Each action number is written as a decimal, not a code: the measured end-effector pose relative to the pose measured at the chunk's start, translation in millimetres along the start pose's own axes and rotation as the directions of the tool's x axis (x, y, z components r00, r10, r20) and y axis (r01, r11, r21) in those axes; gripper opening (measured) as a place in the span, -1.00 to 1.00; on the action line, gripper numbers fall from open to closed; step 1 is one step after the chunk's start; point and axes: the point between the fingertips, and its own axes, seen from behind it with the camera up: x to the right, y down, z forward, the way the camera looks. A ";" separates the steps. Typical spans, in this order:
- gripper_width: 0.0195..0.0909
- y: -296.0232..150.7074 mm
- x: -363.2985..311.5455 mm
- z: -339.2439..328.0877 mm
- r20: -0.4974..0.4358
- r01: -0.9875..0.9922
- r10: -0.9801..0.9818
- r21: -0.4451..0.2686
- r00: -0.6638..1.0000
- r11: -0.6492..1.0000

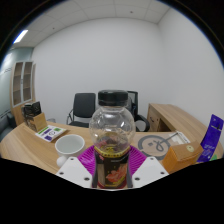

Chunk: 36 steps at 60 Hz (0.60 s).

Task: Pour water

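A clear plastic bottle (112, 135) with a black cap and a dark red-and-yellow label stands upright between my fingers, held above the wooden table (30, 148). My gripper (112, 168) is shut on the bottle, both magenta pads (88, 157) pressing its labelled lower body. The bottle's upper part looks clear and see-through. A white cup (69, 144) sits on the table just left of the bottle, beyond my left finger.
A round silver dish (154, 146) lies right of the bottle, with an orange box (182, 154) and a purple package (211, 137) further right. Boxes (40, 122) stand at the left. Black chairs (83, 106) are behind the table, against a white wall.
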 end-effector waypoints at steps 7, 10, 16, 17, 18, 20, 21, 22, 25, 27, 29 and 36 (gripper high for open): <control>-0.35 0.2 -0.2 -0.1 -0.013 0.000 0.000 0.003 1.000 1.000; -0.22 0.4 -0.2 0.0 -0.017 -0.006 0.006 -0.004 1.000 1.000; 0.47 11.4 4.7 -0.4 -0.047 -0.010 0.007 -0.069 0.999 0.998; 0.74 13.2 4.2 -1.6 -0.048 -0.011 0.007 -0.082 0.999 0.997; 0.90 13.8 3.4 -3.2 -0.050 -0.012 0.007 -0.092 0.999 0.996; 0.77 14.8 3.5 -7.4 -0.056 -0.015 0.009 -0.108 0.998 0.994; 0.78 14.7 5.9 -9.8 -0.058 -0.016 0.010 -0.115 0.998 0.993; 0.80 13.9 4.6 -14.0 -0.065 -0.017 0.010 -0.117 0.998 0.993; 0.87 11.2 4.7 -26.3 -0.075 -0.024 0.015 -0.131 0.997 0.991; 0.85 9.8 5.0 -36.9 -0.086 -0.029 0.017 -0.144 0.996 0.989; 0.84 7.4 3.6 -48.9 -0.099 -0.038 0.023 -0.155 0.995 0.987; 0.87 -2.3 -9.5 -101.0 -0.130 -0.082 0.056 -0.202 0.990 0.976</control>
